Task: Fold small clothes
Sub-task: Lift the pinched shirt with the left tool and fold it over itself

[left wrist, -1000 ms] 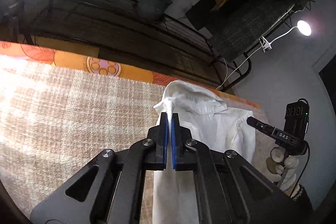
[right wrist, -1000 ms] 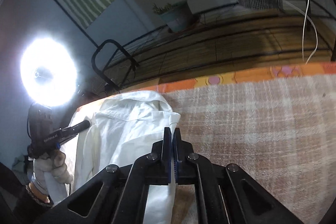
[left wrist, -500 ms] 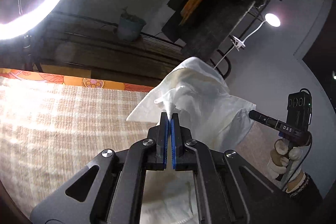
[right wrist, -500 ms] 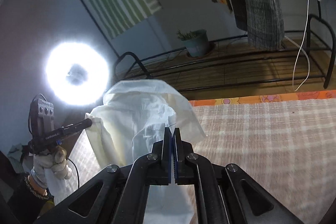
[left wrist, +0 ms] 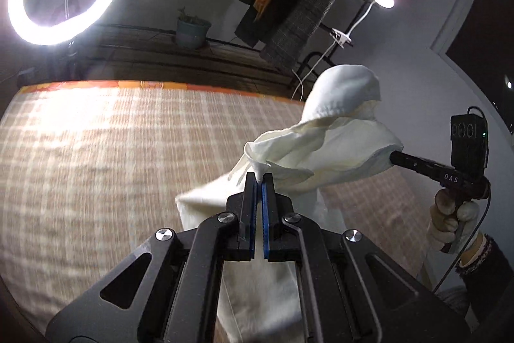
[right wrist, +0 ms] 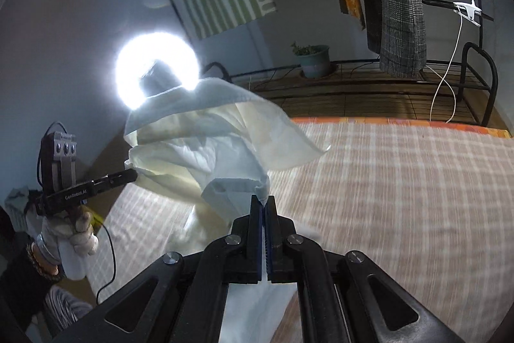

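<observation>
Shirt lifted off the bed, pinched at two points.

Left gripper (left wrist: 259,179): jaws closed on an edge of the white shirt (left wrist: 324,147). Right gripper (right wrist: 265,201): jaws closed on another edge of it. The shirt is held just ahead of both pairs of jaws, bunched and billowing, its lower part hanging below them toward the checked bed (left wrist: 112,156). Step judged: raising and shaking out before a fold. Next move likely calls for the two grips to be drawn apart and the cloth lowered flat, both pinches kept.
</observation>
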The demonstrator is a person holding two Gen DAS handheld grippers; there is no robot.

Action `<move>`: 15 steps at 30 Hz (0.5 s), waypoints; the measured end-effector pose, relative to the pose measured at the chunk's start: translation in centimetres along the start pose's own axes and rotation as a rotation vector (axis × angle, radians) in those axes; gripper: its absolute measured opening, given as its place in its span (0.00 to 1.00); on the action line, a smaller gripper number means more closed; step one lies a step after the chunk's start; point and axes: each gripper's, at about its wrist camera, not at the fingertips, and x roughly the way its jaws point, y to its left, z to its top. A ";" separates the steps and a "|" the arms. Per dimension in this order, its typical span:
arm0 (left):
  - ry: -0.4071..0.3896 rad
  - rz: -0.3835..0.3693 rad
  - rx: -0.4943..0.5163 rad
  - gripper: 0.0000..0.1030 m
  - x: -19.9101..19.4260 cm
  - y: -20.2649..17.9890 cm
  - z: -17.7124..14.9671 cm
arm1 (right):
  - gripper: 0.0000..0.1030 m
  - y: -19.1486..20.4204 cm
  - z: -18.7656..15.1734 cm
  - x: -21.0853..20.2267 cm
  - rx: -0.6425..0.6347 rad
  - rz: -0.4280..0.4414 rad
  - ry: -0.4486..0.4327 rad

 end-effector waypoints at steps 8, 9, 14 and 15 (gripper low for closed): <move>0.082 0.032 0.034 0.00 -1.7 -0.8 -7.3 | 0.00 1.6 -6.6 -1.8 -0.052 -0.061 0.062; 0.107 0.033 0.043 0.00 -1.8 -0.7 -8.2 | 0.00 1.8 -7.4 -2.0 -0.065 -0.075 0.066; 0.182 0.043 0.067 0.00 -2.6 -0.5 -11.5 | 0.03 3.0 -11.3 -2.9 -0.156 -0.121 0.123; 0.196 0.043 0.073 0.00 -3.0 -0.5 -12.1 | 0.03 3.2 -12.0 -3.2 -0.169 -0.126 0.130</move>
